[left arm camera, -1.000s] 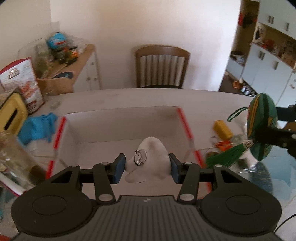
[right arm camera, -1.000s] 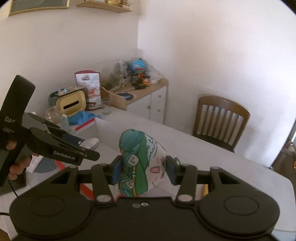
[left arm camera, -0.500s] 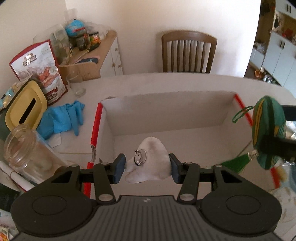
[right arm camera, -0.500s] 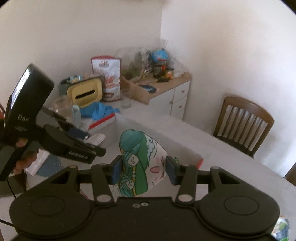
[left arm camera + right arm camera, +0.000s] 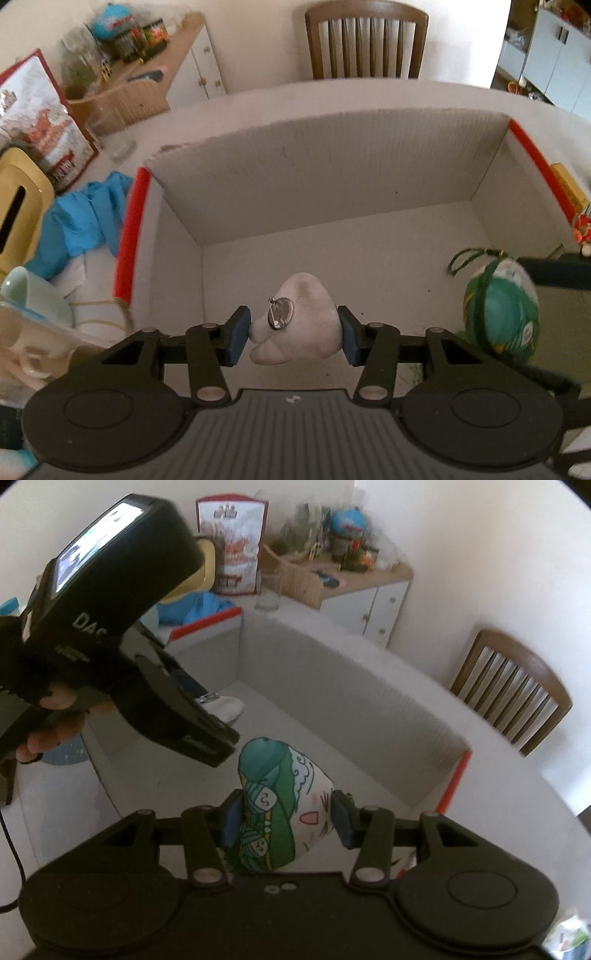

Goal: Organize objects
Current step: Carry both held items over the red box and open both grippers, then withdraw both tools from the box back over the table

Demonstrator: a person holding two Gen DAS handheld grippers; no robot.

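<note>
**Over the box, both toys come down**

Above the open cardboard box (image 5: 332,177), both grippers have dropped lower and tipped down since a second ago, so the box now fills each view. That looks like the toys are about to go in.

At 9 o'clock, the left gripper (image 5: 293,332) is half closed on a white plush toy (image 5: 299,328) with a metal pin, hanging over the box floor. At 3 o'clock, the right gripper (image 5: 286,821) is half closed on a green cartoon pouch (image 5: 280,812), also over the floor. Both point steeply down.
</note>
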